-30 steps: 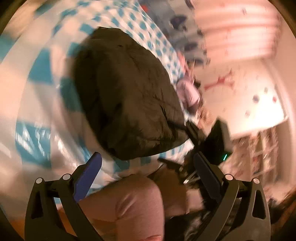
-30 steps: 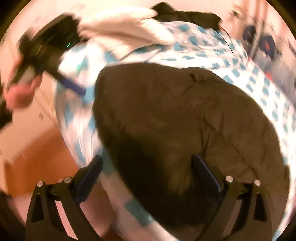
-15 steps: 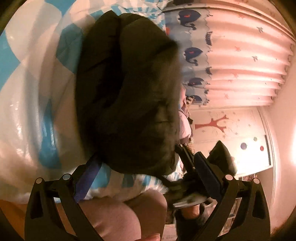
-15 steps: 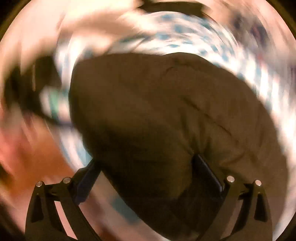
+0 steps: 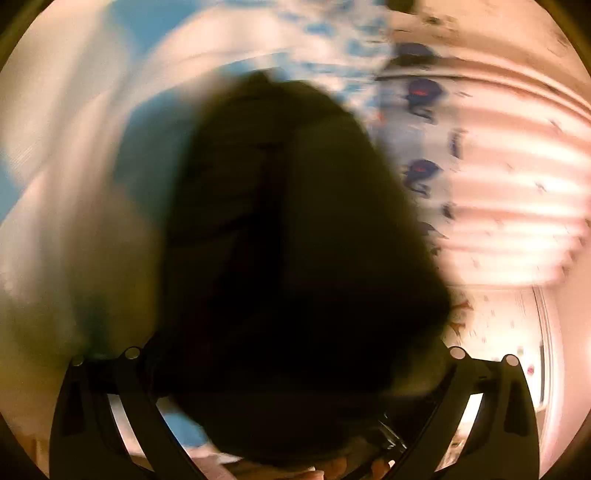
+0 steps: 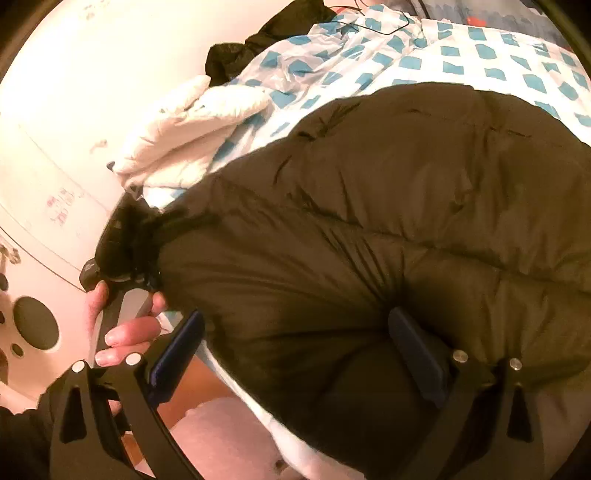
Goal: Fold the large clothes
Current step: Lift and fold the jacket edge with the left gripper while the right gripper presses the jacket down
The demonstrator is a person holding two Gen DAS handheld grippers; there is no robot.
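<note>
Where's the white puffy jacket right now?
In the right wrist view, the white jacket lies upper left on the blue-checked sheet, beyond the dark puffer coat, below a black garment.

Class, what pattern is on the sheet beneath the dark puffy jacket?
White sheet with blue-teal squares; clearest in the right wrist view.

Blue-and-white checked sheet (image 6: 461, 55) spread over the bed. White padded garment (image 6: 184, 125) bunched at its left edge, a black crumpled cloth (image 6: 258, 44) beyond it at the far corner. Thin black cable (image 6: 373, 27) looped near the far edge. Pink pleated curtain (image 5: 517, 192) behind, blurred.
</note>
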